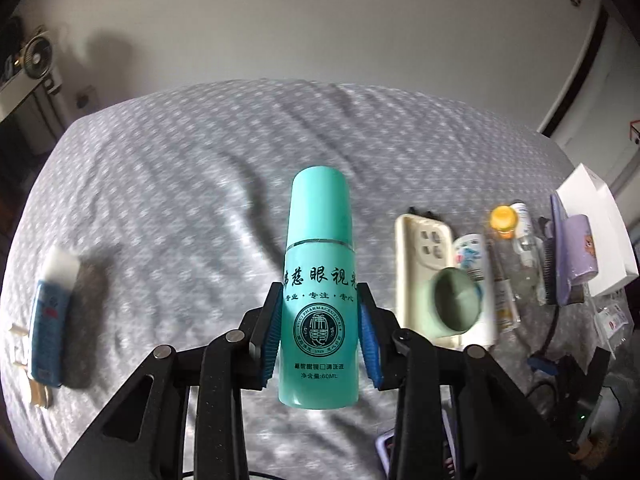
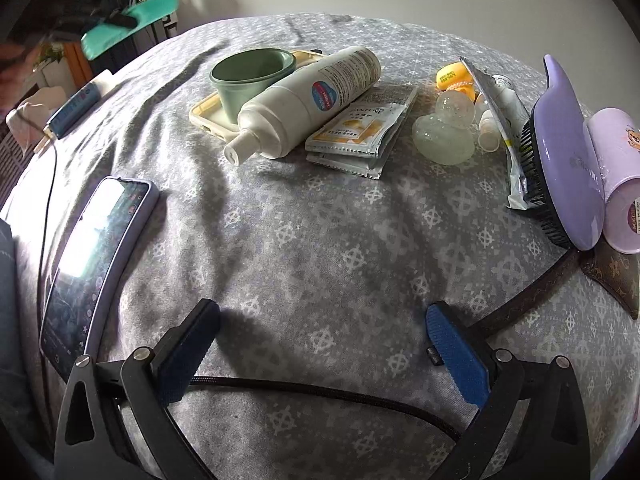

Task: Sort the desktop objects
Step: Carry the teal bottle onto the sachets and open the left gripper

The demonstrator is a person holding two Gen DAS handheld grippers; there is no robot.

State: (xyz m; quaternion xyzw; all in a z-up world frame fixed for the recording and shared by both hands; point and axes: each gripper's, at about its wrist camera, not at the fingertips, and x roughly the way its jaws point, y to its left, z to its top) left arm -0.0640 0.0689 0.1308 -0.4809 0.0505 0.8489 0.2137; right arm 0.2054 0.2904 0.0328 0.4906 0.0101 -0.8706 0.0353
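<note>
Teal bottle (image 1: 318,280) (black Chinese lettering) upright, lifted above the grey patterned bedspread (image 1: 180,184).

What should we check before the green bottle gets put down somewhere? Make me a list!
1. Teal bottle gripped by the left gripper: ok, blue pads press both its sides.
2. Bottle cap on: ok, the cap sits closed on top.
3. Bottle off the bedspread: ok, it is lifted clear of the cloth.
4. Free landing spot: ok, bare cloth lies between the blue tube and the phone case.
5. Right gripper out of the way: ok, its jaws are open and empty, over bare cloth.
6. Black cable clear of the move: cannot tell, it runs right under the right gripper.
</note>
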